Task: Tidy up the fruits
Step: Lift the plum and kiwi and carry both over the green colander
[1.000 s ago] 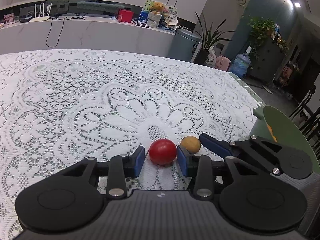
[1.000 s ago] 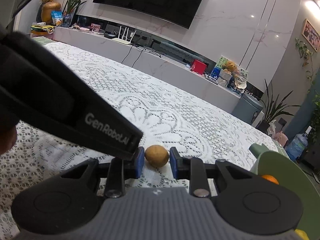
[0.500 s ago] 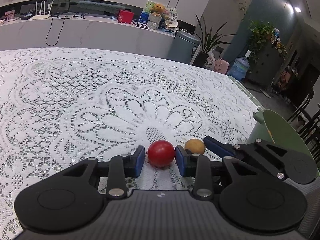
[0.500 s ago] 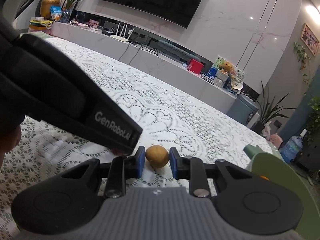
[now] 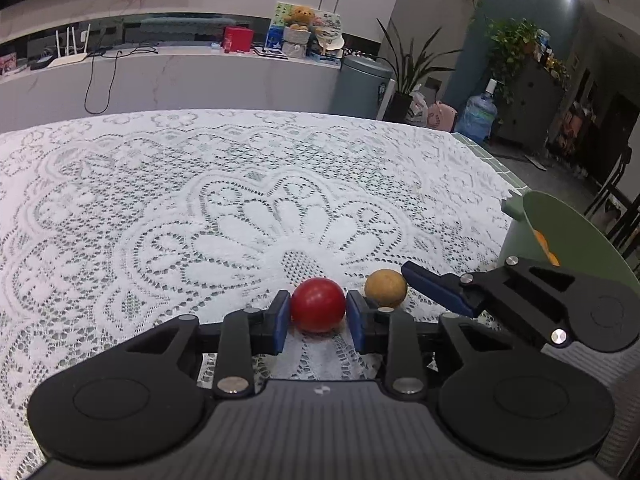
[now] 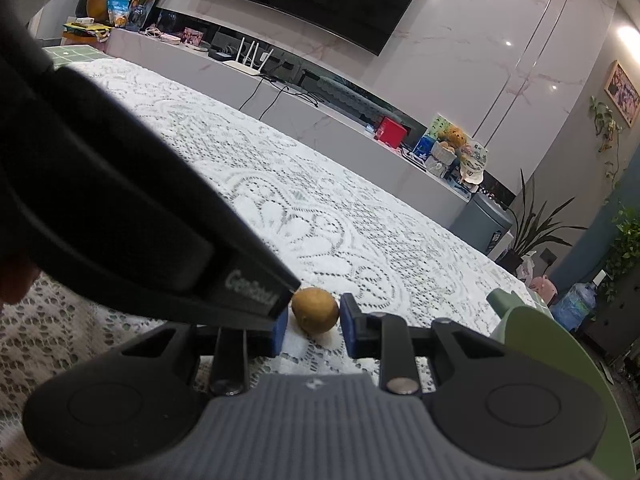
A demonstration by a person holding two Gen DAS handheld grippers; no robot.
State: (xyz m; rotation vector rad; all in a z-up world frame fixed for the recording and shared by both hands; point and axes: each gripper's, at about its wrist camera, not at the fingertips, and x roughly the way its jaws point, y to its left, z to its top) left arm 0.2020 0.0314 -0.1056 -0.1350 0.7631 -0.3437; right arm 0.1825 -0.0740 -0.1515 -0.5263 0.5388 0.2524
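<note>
A red round fruit [image 5: 318, 306] rests on the lace tablecloth [image 5: 240, 220] between the blue pads of my left gripper [image 5: 318, 322]. Its jaws are closing and the pads touch the fruit's sides. Just to its right lies a brown-yellow fruit [image 5: 386, 288], which in the right wrist view [image 6: 315, 315] sits between the pads of my right gripper [image 6: 313, 328], shut on it. In the left wrist view only one blue fingertip [image 5: 432, 290] of the right gripper shows beside that fruit. The left gripper's black body [image 6: 120, 220] fills the left of the right wrist view.
A green bowl [image 5: 568, 224] stands at the table's right edge with an orange fruit [image 5: 546, 245] inside; its rim [image 6: 536, 344] also shows in the right wrist view. A long white counter [image 5: 180, 80] runs behind the table. A trash bin, plants and a water bottle stand beyond.
The left gripper's pads have drawn in from a small gap until they touch the red fruit. The right gripper stays shut on the brown-yellow fruit, and both hands have hardly moved.
</note>
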